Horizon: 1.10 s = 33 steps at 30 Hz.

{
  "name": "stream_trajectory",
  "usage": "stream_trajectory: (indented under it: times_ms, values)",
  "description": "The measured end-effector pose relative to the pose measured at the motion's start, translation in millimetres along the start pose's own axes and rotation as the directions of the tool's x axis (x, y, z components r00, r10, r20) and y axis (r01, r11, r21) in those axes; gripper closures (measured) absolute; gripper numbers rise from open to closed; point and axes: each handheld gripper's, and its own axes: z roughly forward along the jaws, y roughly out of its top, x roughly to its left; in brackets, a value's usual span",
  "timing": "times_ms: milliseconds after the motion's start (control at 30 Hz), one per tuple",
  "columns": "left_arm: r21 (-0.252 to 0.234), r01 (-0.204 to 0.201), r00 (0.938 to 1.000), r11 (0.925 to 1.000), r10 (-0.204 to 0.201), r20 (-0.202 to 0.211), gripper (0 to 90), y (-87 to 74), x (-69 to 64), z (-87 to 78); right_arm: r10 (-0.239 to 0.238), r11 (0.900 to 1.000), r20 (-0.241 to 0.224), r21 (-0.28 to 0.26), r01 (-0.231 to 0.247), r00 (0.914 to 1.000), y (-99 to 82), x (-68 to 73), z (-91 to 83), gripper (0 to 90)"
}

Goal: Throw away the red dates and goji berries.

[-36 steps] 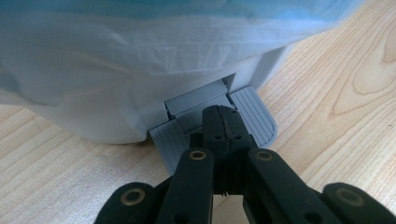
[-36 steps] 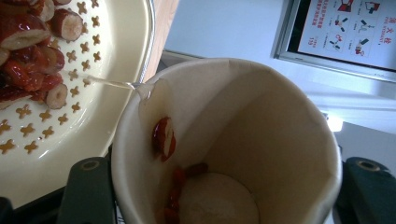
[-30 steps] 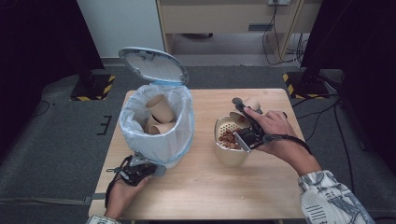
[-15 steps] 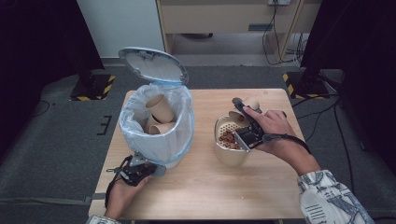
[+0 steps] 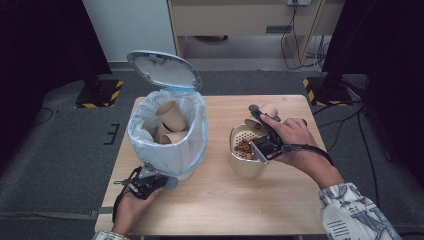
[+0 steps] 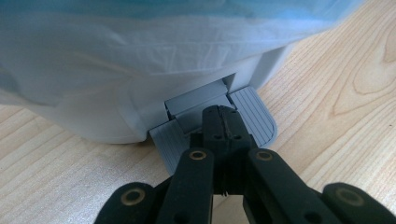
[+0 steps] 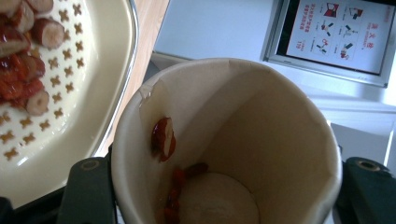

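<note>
Nothing has shifted since a second ago: your left claw point(image 6: 223, 122), pressed together, pins the bin's pedal point(image 6: 252, 114) near the bench's front-left corner so the lid point(image 5: 162, 70) stays up, while your right claw point(image 7: 224, 196) pinches the paper cup point(image 7: 224, 140), tilted over the strainer bowl point(image 5: 239, 167) to shed its last dates.

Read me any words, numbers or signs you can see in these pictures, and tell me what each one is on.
Poster behind the cup, right gripper view: small drawings, red and dark print at its top and left, too small and blurred to read.
Bin, strainer bowl, cup, table: no print to be seen on them.
Black and yellow striped floor markers: stripes, no words.
</note>
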Motion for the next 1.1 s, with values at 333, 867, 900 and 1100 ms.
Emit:
stream_trajectory:
  times_ms: [333, 867, 900, 1100]
  values:
    - [0.000, 0.000, 1.0000, 1.0000, 0.000, 0.000, 90.0, 0.0, 0.0, 0.0, -0.076, 0.9969, 0.022, 0.021, 0.076, 0.9968, 3.1, -3.9, -0.9, 33.4]
    - [0.000, 0.000, 1.0000, 1.0000, 0.000, 0.000, 90.0, 0.0, 0.0, 0.0, -0.123, 0.9922, 0.003, 0.020, 0.123, 0.9924, 10.3, -0.4, 2.1, 33.3]
    - [0.000, 0.000, 1.0000, 1.0000, 0.000, 0.001, 90.0, -0.1, 0.1, 0.0, -0.104, 0.9946, 0.015, 0.013, 0.103, 0.9945, 11.6, -1.7, 0.9, 33.3]
    - [0.000, 0.000, 1.0000, 1.0000, 0.000, 0.001, 90.0, 0.0, 0.1, 0.0, -0.108, 0.9938, -0.001, 0.024, 0.108, 0.9941, 9.1, 1.7, 1.5, 33.3]
